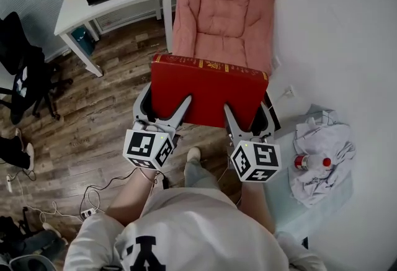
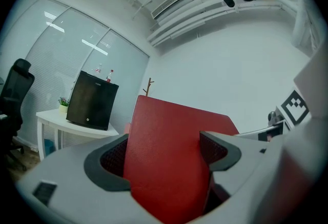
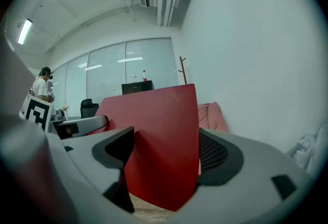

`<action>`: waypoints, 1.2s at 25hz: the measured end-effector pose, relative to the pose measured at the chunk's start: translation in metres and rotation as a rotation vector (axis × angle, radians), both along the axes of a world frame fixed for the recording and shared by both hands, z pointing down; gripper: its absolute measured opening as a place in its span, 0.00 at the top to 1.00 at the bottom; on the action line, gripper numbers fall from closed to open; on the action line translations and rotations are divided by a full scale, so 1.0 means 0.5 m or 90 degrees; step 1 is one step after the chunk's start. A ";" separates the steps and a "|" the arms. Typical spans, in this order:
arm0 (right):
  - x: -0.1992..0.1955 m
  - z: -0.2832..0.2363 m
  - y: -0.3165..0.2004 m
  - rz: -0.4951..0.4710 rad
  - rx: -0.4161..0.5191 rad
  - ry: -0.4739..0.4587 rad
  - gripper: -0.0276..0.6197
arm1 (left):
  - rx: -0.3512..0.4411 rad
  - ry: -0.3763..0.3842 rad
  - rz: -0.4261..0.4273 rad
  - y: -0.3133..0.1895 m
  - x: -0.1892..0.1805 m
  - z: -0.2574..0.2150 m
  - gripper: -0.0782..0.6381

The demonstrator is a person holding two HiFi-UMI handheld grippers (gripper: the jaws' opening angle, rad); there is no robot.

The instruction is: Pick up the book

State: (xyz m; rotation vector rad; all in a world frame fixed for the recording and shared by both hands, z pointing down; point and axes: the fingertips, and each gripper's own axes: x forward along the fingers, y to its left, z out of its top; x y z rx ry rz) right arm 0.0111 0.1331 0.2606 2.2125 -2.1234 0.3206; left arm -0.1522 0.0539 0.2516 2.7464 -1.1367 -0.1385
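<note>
The red hardcover book [image 1: 208, 93] has a matt, finely grained cover that looks like leather, with gilt print along its spine. The left gripper [image 2: 164, 141] and right gripper [image 3: 165, 136] are smooth, matt grey plastic. Their pads [image 2: 113, 156] are black and dimpled, like rubber. The pink padded armchair [image 1: 226, 9] is soft quilted cloth. The brown plank floor [image 1: 93, 121] looks like wood with a slight sheen. The white table [image 1: 77, 12] is smooth.

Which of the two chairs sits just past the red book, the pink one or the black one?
The pink cushioned armchair, right ahead of the book in the head view. The black office chair stands far off to the left, near the white table.
</note>
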 end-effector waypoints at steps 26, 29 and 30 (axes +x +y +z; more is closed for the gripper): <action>-0.210 -0.023 0.338 0.018 0.008 -0.003 0.37 | 0.018 0.001 0.017 0.331 -0.206 -0.028 0.32; -0.211 -0.027 0.345 0.015 0.015 -0.003 0.37 | 0.027 0.000 0.013 0.340 -0.209 -0.034 0.32; -0.211 -0.027 0.345 0.013 0.015 -0.003 0.37 | 0.027 0.000 0.011 0.341 -0.209 -0.034 0.32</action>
